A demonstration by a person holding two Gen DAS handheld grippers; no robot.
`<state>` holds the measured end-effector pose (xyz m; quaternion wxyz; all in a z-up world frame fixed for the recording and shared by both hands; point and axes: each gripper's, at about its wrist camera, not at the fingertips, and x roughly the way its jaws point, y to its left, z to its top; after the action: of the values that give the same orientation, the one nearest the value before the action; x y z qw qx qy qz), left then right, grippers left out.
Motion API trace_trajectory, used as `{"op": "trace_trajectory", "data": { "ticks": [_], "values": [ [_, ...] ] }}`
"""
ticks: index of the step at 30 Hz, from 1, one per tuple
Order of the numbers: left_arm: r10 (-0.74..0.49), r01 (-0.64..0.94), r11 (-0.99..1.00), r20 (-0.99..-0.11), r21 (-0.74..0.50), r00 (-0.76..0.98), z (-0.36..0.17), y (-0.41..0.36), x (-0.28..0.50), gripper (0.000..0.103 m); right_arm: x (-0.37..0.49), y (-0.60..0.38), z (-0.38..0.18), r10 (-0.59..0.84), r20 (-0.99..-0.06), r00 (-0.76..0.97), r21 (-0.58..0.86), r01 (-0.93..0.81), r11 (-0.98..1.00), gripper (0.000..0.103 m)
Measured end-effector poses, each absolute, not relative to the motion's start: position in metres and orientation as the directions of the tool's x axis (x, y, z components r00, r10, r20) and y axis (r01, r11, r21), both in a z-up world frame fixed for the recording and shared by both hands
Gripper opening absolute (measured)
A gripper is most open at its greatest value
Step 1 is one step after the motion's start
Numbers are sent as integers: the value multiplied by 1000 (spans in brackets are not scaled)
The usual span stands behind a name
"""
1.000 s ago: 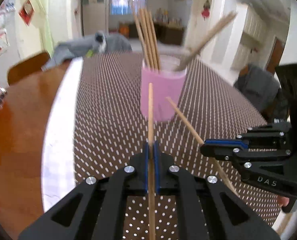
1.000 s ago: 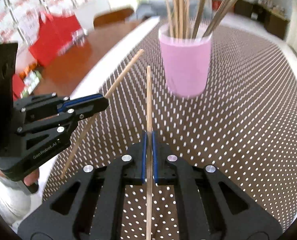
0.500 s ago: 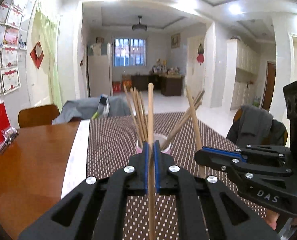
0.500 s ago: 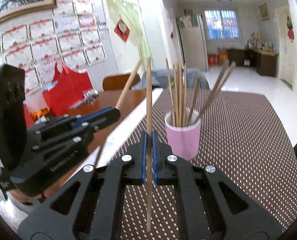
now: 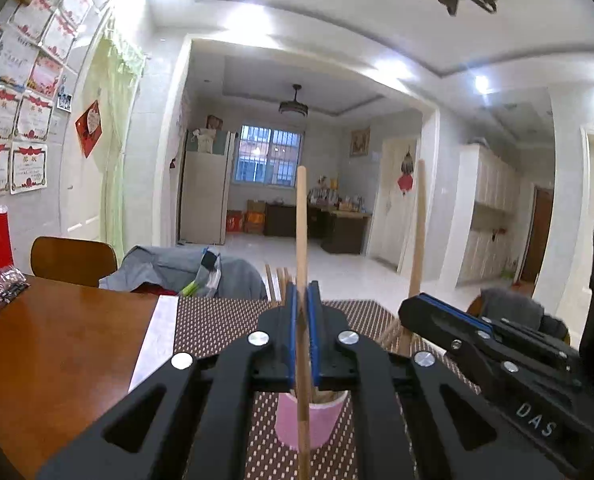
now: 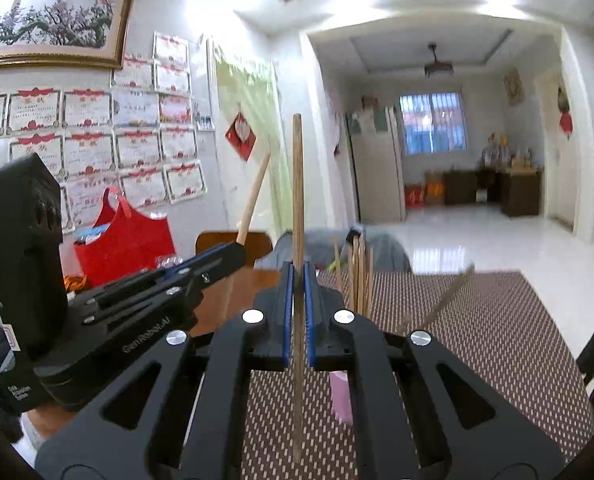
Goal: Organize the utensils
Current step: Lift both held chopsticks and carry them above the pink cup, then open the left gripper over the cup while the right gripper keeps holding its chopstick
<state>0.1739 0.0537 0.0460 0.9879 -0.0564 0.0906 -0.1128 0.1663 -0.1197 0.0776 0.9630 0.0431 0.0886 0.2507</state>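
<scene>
A wooden table [image 5: 57, 344] is filling the lower part of both views, and a brown dotted mat [image 6: 497, 320] is lying over most of it, leaving bare wood on the left. A chair [image 5: 73, 260] is standing at the far side of the table, with grey clothes [image 5: 169, 268] lying beside it at the mat's far edge, and a red bag [image 6: 129, 236] is sitting by the wall. The left gripper [image 5: 301, 312] is pointing nearly level over the mat, its jaws clenched on a wooden chopstick [image 5: 301, 240] that is standing upright between the blue pads. The right gripper [image 6: 297, 292] is just beside it, likewise clamped tight on a second chopstick [image 6: 297, 184], also upright. A pink cup [image 5: 309, 420] is standing on the mat just below and ahead of both grippers, mostly hidden behind their fingers. More chopsticks [image 6: 357, 276] are standing in the cup, their tips leaning outward above its rim. Both held chopsticks are hanging in the air close to the cup, apart from the ones inside it.
</scene>
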Motion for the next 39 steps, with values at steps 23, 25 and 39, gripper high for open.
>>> {"op": "trace_trajectory", "data": {
  "ticks": [23, 25, 39],
  "values": [
    [-307, 304, 900, 43, -314, 951, 17, 53, 270, 6, 233, -126, 62, 360, -55, 931, 168, -347, 923, 6],
    [-298, 299, 904, 50, -307, 953, 12, 48, 275, 6, 237, -127, 59, 352, -57, 934, 168, -338, 926, 6],
    [-252, 246, 927, 15, -284, 968, -11, 37, 296, 6, 245, -129, 58, 338, -62, 939, 182, -323, 929, 6]
  ]
}}
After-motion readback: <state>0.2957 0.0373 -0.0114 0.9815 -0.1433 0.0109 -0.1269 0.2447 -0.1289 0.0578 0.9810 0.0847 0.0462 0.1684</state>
